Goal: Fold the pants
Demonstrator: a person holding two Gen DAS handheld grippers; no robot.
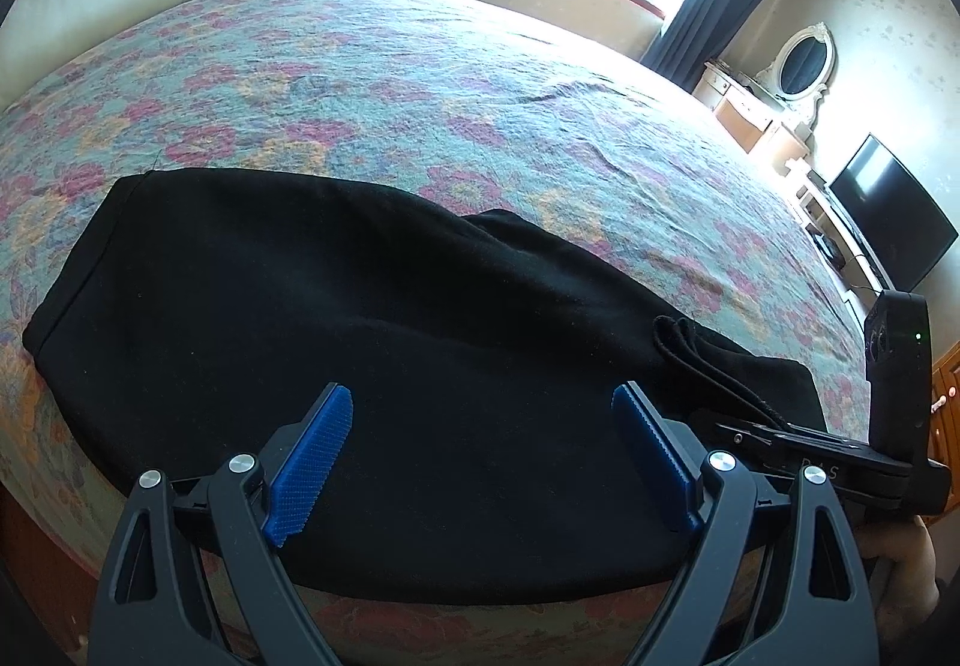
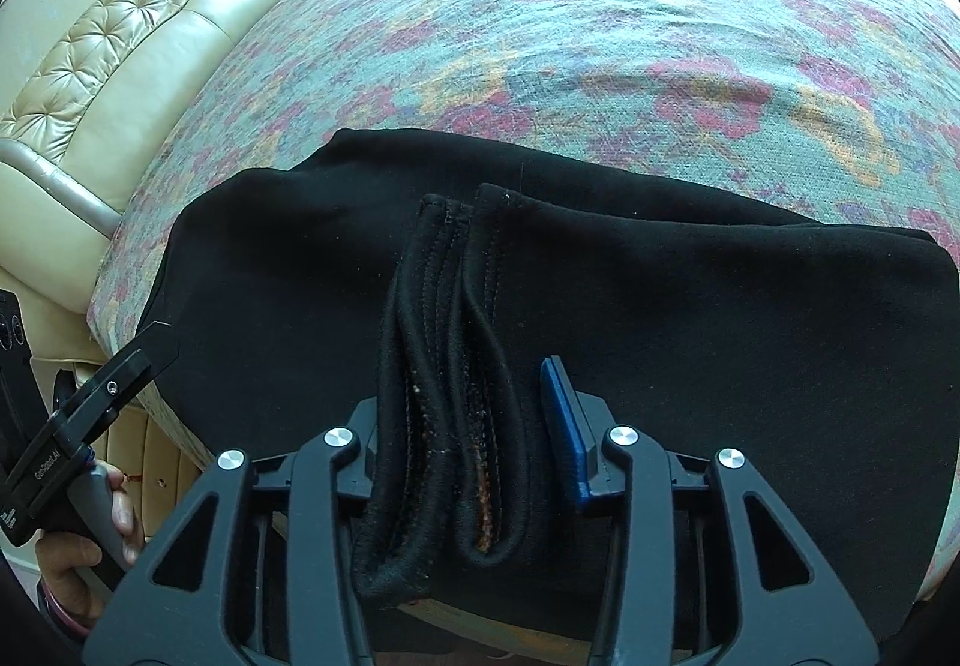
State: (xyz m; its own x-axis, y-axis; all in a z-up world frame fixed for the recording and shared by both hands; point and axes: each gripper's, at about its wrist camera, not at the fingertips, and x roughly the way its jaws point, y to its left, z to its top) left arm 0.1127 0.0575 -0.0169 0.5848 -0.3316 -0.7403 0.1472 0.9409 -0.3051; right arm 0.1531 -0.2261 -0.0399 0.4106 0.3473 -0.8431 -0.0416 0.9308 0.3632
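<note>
Black pants [image 1: 360,318] lie folded on the floral bedspread at the near edge of the bed. My left gripper [image 1: 483,465] is open just above the pants, its blue pads spread wide with nothing between them. My right gripper [image 2: 474,426] is closed on a bunched stack of the pants' hems [image 2: 444,342], which stands up between its jaws above the rest of the pants [image 2: 720,306]. Its right blue pad [image 2: 567,426] shows; the left pad is hidden by the cloth. The right gripper also shows in the left wrist view [image 1: 774,429], at the pants' right end.
The floral bedspread [image 1: 420,84] stretches far beyond the pants. A cream leather headboard [image 2: 120,42] is at the left. A dresser with a mirror [image 1: 804,60] and a TV [image 1: 888,216] stand past the bed's right side.
</note>
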